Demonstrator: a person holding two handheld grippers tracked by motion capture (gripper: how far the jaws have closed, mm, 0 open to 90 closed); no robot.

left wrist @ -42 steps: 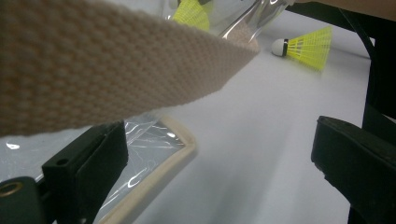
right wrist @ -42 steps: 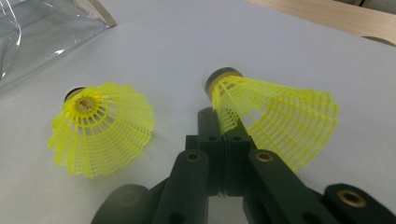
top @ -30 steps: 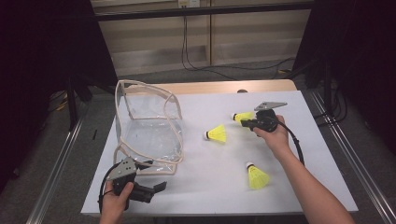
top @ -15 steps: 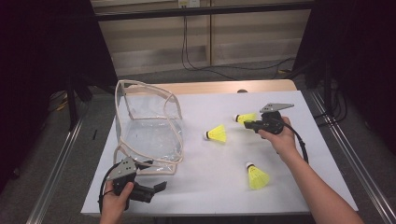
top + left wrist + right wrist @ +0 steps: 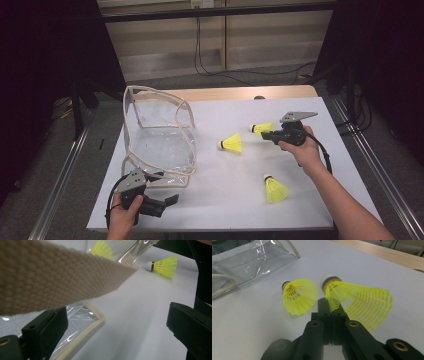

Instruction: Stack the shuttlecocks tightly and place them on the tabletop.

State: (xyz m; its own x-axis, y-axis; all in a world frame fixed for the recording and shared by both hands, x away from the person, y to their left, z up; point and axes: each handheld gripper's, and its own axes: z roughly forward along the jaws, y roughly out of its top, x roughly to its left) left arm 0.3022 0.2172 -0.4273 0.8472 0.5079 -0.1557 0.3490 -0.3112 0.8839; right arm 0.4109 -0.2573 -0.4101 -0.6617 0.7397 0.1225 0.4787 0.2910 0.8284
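Your right gripper (image 5: 270,134), clenched on the far shuttlecock's (image 5: 263,128) skirt, has lifted it slightly right of the clear bag (image 5: 160,135), so transfer can begin; your left gripper (image 5: 170,200) stays open at the bag's near edge.

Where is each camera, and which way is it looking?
High view: above the person's side, looking forward and down at the table; both forearms show.
Left gripper view: on the left gripper, looking along its open jaws past the bag's strap.
Right gripper view: on the right gripper, jaws shut on a held shuttlecock.
All three share the clear bag.
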